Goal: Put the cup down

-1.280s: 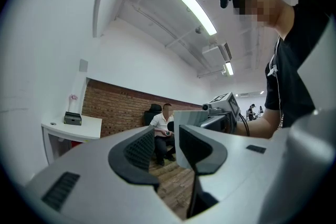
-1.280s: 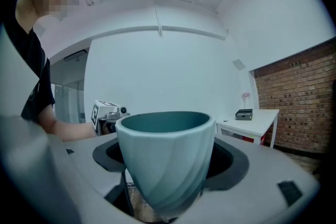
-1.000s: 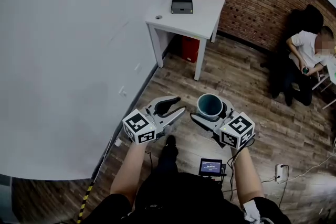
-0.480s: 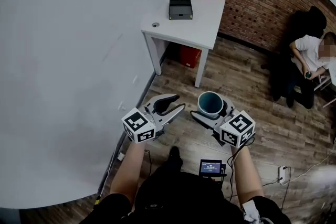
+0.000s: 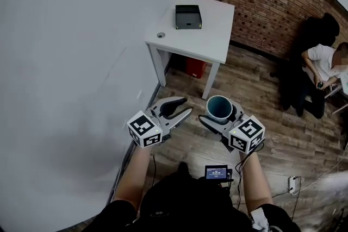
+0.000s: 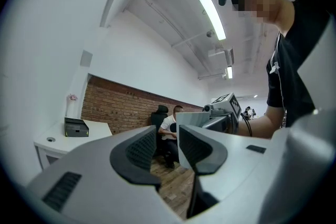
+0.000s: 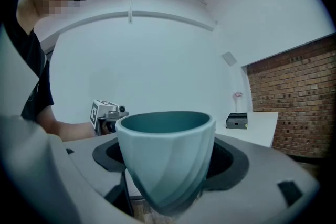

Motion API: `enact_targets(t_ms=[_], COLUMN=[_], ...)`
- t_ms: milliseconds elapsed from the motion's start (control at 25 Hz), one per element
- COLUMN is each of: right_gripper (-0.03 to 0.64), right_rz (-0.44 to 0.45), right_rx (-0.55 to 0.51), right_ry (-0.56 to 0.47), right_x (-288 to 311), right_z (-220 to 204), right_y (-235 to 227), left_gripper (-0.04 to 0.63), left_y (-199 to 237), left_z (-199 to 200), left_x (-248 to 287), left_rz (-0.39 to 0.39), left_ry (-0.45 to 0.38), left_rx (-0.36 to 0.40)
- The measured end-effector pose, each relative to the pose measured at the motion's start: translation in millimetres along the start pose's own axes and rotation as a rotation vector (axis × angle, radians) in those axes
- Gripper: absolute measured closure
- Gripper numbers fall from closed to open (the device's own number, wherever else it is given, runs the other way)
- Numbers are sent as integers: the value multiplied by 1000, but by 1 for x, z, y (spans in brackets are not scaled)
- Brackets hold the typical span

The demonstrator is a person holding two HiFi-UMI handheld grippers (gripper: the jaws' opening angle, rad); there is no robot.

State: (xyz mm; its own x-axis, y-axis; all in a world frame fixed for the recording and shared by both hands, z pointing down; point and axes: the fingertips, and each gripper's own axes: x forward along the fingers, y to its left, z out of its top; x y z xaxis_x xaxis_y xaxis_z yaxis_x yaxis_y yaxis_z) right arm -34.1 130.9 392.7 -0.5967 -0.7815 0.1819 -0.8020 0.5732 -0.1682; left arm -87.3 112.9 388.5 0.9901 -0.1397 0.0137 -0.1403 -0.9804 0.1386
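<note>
Two grippers over the wood floor: right gripper clamped on the teal cup, left gripper slightly apart with nothing in it, white table ahead.

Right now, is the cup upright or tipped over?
Upright: the cup shows its open rim on top, narrow base below, clamped by the right gripper.
</note>
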Motion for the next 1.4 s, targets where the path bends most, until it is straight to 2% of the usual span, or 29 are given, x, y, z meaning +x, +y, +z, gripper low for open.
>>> enact_targets(t_ms=[480,760,1040,1400], right_gripper=[213,213,213,213], right_rz=[-7,6,36,90], right_rx=[15,12,13,5], right_ry=[12,4,-6,-9], right_x=[32,56,81,131], right_z=[-1,-3,6,39], right_y=[-28,-60,-113,-214], left_gripper=[454,454,454,454], left_y=[42,77,119,208], left_z=[-6,-14,-15,3], left_x=[9,26,63,130], left_rz=[-11,-3,13,62], left_ry=[4,11,24,21], left_rx=[-17,-14,-15,-16])
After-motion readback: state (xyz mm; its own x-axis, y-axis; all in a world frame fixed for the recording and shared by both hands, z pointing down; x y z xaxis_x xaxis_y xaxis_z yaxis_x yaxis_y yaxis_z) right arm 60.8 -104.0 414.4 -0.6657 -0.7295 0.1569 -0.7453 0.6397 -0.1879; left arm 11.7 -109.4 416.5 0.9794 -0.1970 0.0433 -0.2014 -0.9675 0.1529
